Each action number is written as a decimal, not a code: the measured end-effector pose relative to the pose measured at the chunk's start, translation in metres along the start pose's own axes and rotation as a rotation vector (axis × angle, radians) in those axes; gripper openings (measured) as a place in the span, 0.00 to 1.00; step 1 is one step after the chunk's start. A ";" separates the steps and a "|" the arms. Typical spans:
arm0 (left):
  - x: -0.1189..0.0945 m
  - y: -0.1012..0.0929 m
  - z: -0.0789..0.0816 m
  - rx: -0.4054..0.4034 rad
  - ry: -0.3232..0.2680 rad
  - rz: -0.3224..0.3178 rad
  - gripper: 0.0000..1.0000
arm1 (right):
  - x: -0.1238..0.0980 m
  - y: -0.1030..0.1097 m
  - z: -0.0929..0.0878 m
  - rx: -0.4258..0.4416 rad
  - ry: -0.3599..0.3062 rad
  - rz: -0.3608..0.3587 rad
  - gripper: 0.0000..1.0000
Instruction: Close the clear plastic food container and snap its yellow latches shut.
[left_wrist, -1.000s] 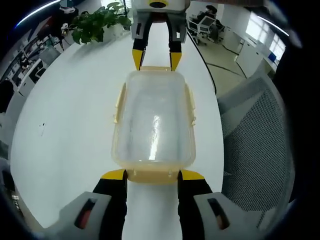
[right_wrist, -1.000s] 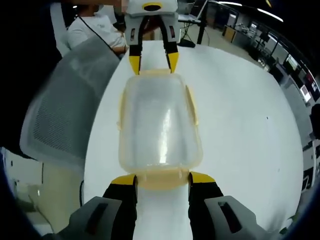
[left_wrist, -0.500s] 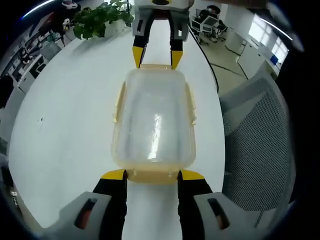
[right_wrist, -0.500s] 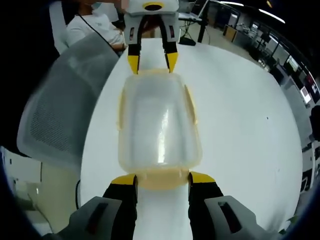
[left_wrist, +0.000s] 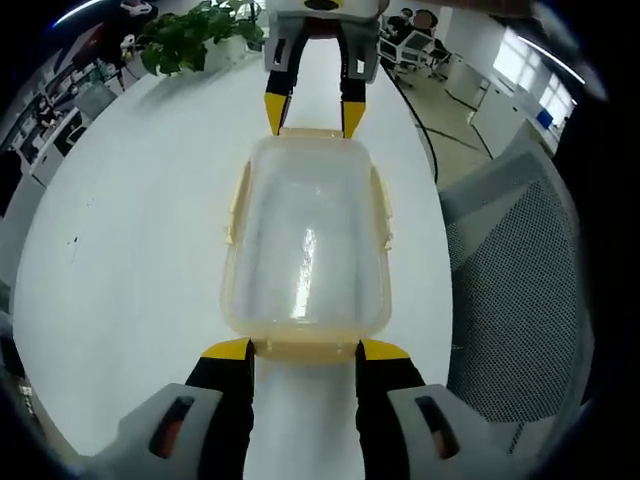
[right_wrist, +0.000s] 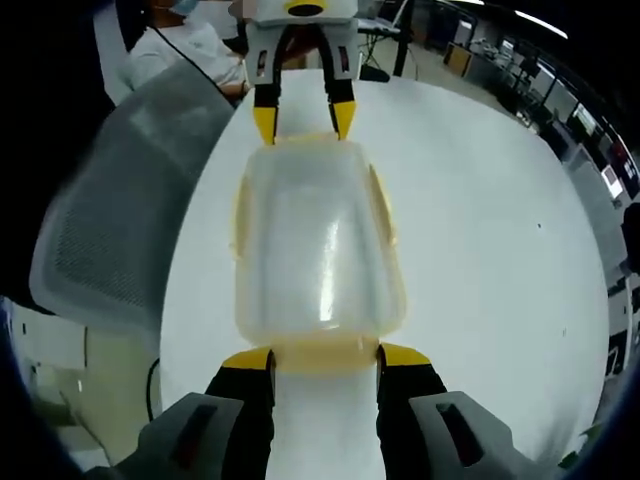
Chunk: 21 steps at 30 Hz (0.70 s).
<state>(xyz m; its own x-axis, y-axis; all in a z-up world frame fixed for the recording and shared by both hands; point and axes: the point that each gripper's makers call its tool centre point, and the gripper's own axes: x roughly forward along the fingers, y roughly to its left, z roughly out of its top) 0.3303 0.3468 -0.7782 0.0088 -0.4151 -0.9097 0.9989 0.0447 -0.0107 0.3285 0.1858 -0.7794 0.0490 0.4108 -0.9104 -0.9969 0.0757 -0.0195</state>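
Jaws of the left gripper (left_wrist: 305, 350) rise from the bottom of the left gripper view, yellow-tipped and apart, one tip at each bottom corner of the near end latch (left_wrist: 305, 350) of the clear plastic food container (left_wrist: 306, 245). Whether the tips press the latch or merely sit beside it cannot be told. Container lies lengthwise on the white table (left_wrist: 130, 250), lid on, with yellow side latches (left_wrist: 238, 205) along its long edges. At its far end the right gripper (left_wrist: 311, 118) reaches in from the top of the view, jaws apart, tips at the far end latch (left_wrist: 311, 133). Beyond it, a potted plant (left_wrist: 195, 35) stands on the table's far part. To the right of the table, a grey mesh chair back (left_wrist: 510, 270).

In the right gripper view the same layout is seen from the other end: right gripper (right_wrist: 325, 357) jaws spread at the bottom, tips bracketing the container's (right_wrist: 316, 245) near yellow latch (right_wrist: 325, 355); contact cannot be told. Side latches (right_wrist: 240, 215) lie against the walls. At the far end, the left gripper (right_wrist: 301, 120) with jaws apart at the opposite latch (right_wrist: 301, 141). Mesh chair back (right_wrist: 120, 200) to the left of the table (right_wrist: 490, 230); beyond it a person in a white top (right_wrist: 185, 45).
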 end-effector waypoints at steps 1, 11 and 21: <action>0.000 0.000 0.000 0.000 0.000 0.001 0.38 | 0.000 0.000 0.000 0.001 -0.001 -0.001 0.39; -0.003 0.004 -0.001 -0.004 -0.033 -0.008 0.46 | -0.007 0.003 0.001 0.029 -0.025 0.028 0.43; -0.007 0.004 -0.006 -0.027 -0.037 0.006 0.45 | -0.008 0.006 -0.003 0.078 -0.017 0.037 0.43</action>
<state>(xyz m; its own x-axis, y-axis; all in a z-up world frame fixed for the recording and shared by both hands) 0.3342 0.3554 -0.7748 0.0166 -0.4483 -0.8937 0.9973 0.0714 -0.0173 0.3224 0.1802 -0.7739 0.0143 0.4301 -0.9027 -0.9903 0.1306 0.0466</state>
